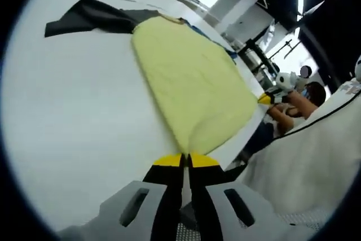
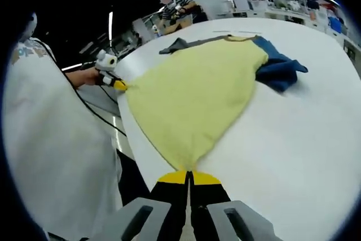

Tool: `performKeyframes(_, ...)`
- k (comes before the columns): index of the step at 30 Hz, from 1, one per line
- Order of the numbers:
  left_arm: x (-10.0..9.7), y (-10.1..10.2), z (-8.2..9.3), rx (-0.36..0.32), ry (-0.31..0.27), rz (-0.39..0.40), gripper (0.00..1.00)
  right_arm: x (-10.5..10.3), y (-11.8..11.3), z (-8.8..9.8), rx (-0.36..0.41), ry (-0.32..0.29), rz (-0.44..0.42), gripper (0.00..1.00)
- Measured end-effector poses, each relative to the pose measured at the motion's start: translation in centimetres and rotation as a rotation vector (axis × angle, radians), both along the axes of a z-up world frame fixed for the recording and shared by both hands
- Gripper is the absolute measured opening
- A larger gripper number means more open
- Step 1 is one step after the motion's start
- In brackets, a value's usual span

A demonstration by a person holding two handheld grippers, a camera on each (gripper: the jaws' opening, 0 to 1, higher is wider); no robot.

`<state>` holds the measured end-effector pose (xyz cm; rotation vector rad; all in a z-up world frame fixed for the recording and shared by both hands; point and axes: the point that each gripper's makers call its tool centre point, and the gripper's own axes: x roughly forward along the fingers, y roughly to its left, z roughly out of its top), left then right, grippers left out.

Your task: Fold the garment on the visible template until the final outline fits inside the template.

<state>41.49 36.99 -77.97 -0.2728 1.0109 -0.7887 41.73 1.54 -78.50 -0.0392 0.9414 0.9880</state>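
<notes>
Garment (image 1: 192, 83) on the table.
Yellow body spread flat; grey sleeve (image 1: 93, 16) and blue sleeve (image 2: 279, 66) bunched at sides.

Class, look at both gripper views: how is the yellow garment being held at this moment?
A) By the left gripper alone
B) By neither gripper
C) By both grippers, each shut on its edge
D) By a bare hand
C: the left gripper and the right gripper each have their jaws closed on the edge of the yellow garment.

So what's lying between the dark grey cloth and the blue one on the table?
The yellow garment lies between them: in the right gripper view, the grey cloth sits at its far corner and the blue cloth beside it.
</notes>
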Motion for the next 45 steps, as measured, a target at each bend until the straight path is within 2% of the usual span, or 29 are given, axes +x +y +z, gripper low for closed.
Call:
performKeyframes(6, -0.1, -0.2, 0.0, 0.011, 0.005, -0.021, 0.00, 0.1, -0.2, 0.0, -0.002, -0.006, 0.012, 0.00)
performKeyframes(7, 0.1, -0.2, 0.0, 0.015, -0.010, -0.020, 0.00, 0.2, -0.2, 0.2, -0.004, -0.026, 0.027, 0.00)
performKeyframes(11, 0.1, -0.1, 0.2, 0.014, -0.026, -0.021, 0.01, 0.2, -0.2, 0.3, 0.001, -0.029, 0.030, 0.00)
performKeyframes(19, 0.3, 0.2, 0.7, 0.028, -0.055, -0.016, 0.01, 1.0, -0.8, 0.8, 0.011, -0.042, -0.007, 0.02)
performKeyframes(29, 1.5, 0.5, 2.6, 0.047, -0.131, -0.016, 0.00, 4.0, -1.6, 1.7, 0.006, -0.127, -0.088, 0.03)
performKeyframes(34, 2.4, 0.6, 3.9, 0.048, -0.181, -0.011, 0.01, 5.8, -2.1, 2.0, 0.005, -0.161, -0.151, 0.07)
performKeyframes(41, 3.6, -0.2, 5.5, 0.051, -0.254, -0.032, 0.05, 8.8, -2.9, 2.5, -0.026, -0.242, -0.231, 0.12)
performKeyframes(45, 4.0, -1.3, 6.0, 0.048, -0.279, -0.055, 0.08, 10.4, -3.4, 2.4, -0.031, -0.265, -0.278, 0.15)
